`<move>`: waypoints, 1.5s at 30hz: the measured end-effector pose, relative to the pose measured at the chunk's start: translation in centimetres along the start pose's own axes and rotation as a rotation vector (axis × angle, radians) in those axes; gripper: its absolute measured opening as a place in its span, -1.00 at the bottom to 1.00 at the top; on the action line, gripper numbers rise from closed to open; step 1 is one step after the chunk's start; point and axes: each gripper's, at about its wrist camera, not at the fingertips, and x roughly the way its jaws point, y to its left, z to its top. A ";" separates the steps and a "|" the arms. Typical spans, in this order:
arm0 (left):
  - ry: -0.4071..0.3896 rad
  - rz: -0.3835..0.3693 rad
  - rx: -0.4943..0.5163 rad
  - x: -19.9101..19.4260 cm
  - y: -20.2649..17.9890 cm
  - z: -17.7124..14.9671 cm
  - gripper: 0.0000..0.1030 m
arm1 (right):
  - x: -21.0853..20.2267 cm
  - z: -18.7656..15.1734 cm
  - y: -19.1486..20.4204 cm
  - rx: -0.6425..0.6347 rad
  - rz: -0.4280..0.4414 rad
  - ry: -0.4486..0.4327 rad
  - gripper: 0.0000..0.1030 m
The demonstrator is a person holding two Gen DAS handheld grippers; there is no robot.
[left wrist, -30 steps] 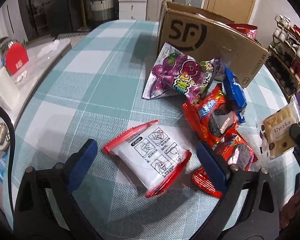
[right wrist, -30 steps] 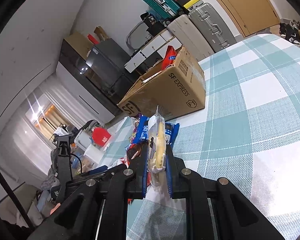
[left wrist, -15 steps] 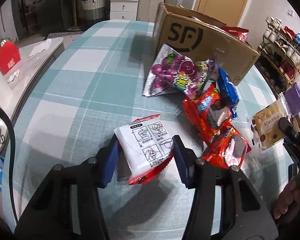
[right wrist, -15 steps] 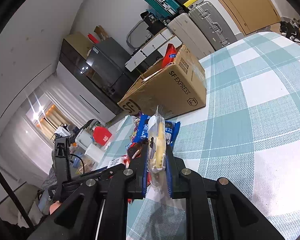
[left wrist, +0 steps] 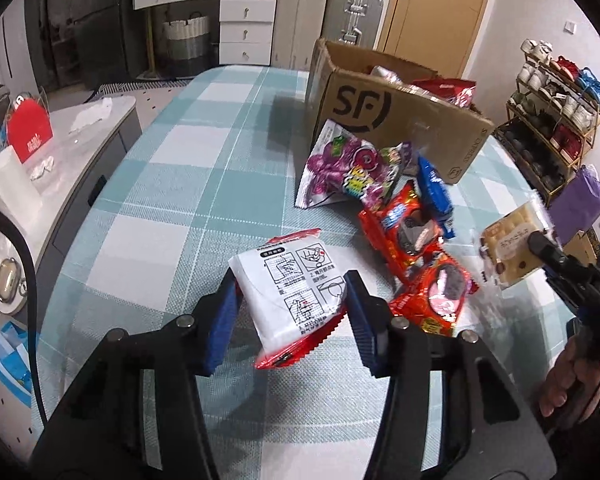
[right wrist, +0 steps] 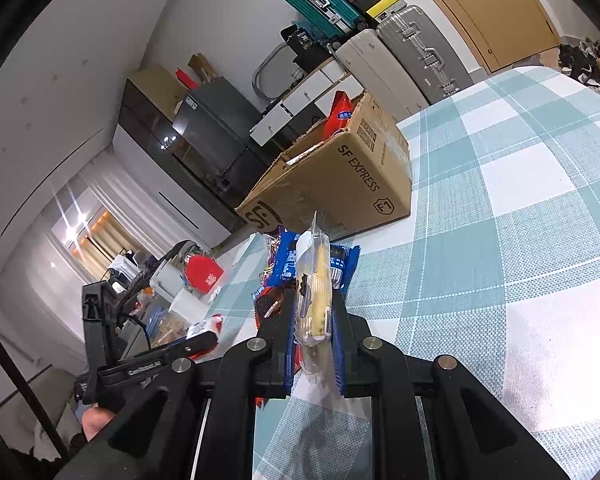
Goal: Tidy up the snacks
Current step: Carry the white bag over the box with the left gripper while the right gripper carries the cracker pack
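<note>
The room was evenly lit from overhead. Under the left gripper (left wrist: 288, 312) a soft shadow lay on the checked tablecloth (left wrist: 172, 184), and another darkened the cloth beside the cardboard box (left wrist: 396, 120). Far left, the window (right wrist: 88, 236) burned out white. Glare washed the cloth at near right. Both views bent hard at their black corners; detail stayed fairly sharp.

The teal-and-white checked tablecloth (left wrist: 188, 184) lies bare on the left, while heaped red, blue and purple snack packets (left wrist: 404, 224) crowd the brown cardboard box (left wrist: 400, 120).
</note>
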 end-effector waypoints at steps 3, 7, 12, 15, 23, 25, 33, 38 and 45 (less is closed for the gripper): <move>-0.027 -0.014 0.006 -1.4 -0.1 0.5 -0.06 | 0.1 -0.1 -0.1 0.013 -0.015 0.014 -0.71; -0.071 -0.035 0.018 -3.4 -0.3 1.6 -0.06 | -0.5 -0.2 0.0 0.030 -0.014 0.014 -0.71; -0.119 -0.044 0.049 -5.6 -1.1 3.2 -0.06 | -1.4 0.3 1.1 0.018 -0.019 0.014 -0.71; -0.139 -0.064 0.060 -6.9 -1.6 4.3 -0.06 | -2.3 1.2 2.4 0.003 -0.010 -0.001 -0.71; -0.226 -0.109 0.108 -11.5 -2.6 7.6 -0.06 | -5.3 5.1 8.2 -0.062 0.063 -0.052 -0.71; -0.221 -0.101 0.118 -12.5 -2.9 8.4 -0.06 | -5.9 6.2 9.9 -0.086 0.083 -0.063 -0.71; -0.233 -0.154 0.086 -16.2 -3.0 12.1 -0.06 | -6.6 10.5 15.8 -0.183 0.096 -0.069 -0.72; -0.284 -0.147 0.119 -18.9 -4.0 14.0 -0.05 | -6.7 13.3 18.8 -0.235 0.090 -0.059 -0.72; -0.304 -0.173 0.144 -21.5 -5.4 17.6 -0.05 | -6.8 17.0 21.6 -0.275 0.102 -0.065 -0.72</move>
